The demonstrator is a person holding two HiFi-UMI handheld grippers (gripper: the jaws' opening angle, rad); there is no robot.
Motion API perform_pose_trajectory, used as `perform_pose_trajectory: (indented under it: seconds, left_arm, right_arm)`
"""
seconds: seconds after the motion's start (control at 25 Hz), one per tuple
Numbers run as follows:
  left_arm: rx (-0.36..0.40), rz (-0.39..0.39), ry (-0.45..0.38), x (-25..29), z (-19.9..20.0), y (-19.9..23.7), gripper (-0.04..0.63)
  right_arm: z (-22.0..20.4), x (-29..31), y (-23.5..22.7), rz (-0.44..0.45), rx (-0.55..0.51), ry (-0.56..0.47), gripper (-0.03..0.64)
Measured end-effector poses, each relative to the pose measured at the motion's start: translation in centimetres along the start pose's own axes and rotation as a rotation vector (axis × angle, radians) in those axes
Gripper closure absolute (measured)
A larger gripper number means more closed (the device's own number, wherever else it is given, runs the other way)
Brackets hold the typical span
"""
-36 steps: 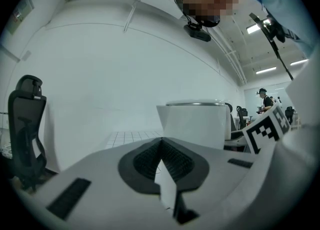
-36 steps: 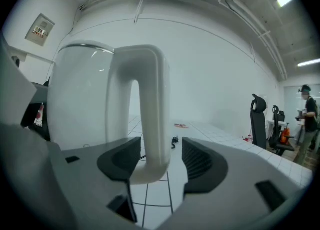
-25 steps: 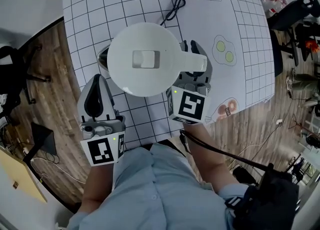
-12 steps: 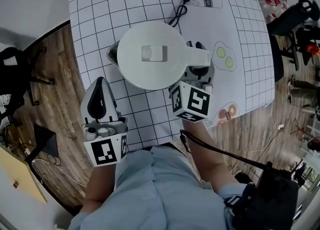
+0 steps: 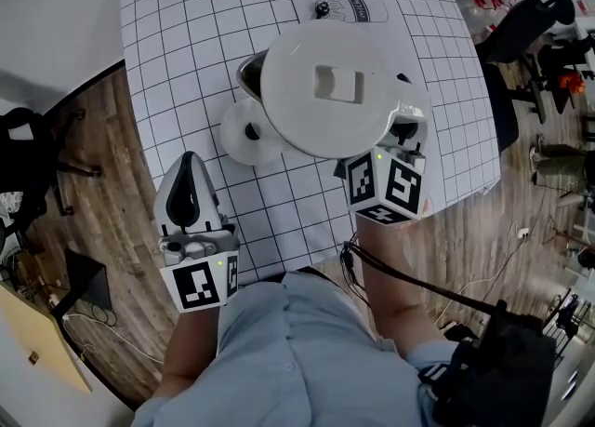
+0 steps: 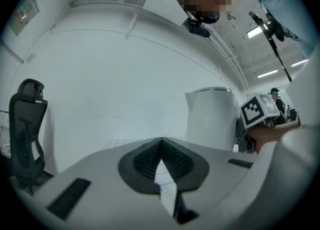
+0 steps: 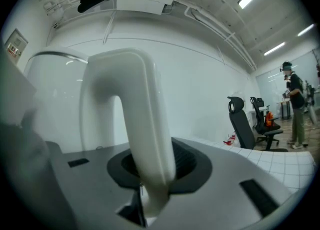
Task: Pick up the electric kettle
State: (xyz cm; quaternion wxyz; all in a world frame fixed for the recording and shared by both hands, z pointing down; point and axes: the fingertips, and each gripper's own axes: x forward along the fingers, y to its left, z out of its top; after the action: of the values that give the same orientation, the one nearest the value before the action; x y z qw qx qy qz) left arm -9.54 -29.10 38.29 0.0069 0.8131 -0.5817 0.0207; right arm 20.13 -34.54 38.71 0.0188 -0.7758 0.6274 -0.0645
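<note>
The white electric kettle [image 5: 321, 90] hangs above the gridded table [image 5: 186, 53], clear of its round white base [image 5: 244, 133], which lies uncovered to its left. My right gripper [image 5: 409, 120] is shut on the kettle's handle [image 7: 145, 124]; its jaws have just been opening a little, with the handle still clamped between them. In the right gripper view the kettle body [image 7: 55, 98] stands behind the handle. My left gripper [image 5: 186, 179] is shut on nothing at the table's near left edge, apart from the kettle. From the left gripper view the kettle [image 6: 210, 116] shows to the right.
The base's black cord ends in a plug [image 5: 321, 8] by a printed milk carton [image 5: 358, 8] at the far side. Office chairs [image 5: 530, 20] stand right of the table, another chair [image 6: 25, 124] to the left. A person [image 7: 295, 103] stands far off.
The right gripper has raised the kettle off its base and carried it to the right and away from me, so the base now shows. The left gripper has barely shifted.
</note>
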Motion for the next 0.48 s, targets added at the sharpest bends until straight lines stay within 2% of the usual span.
perform_pose_trajectory:
  seconds: [0.2, 0.48]
  left_arm:
    - [-0.001, -0.071, -0.01, 0.9, 0.3, -2.9, 0.595]
    - [0.021, -0.143, 0.01, 1.6, -0.2, -5.9, 0.595]
  right_arm:
    - [0.1, -1.4, -4.6, -0.079, -0.018, 0.002, 0.535]
    - [-3.3, -3.2, -9.5, -0.162, -0.016, 0.046, 0.535]
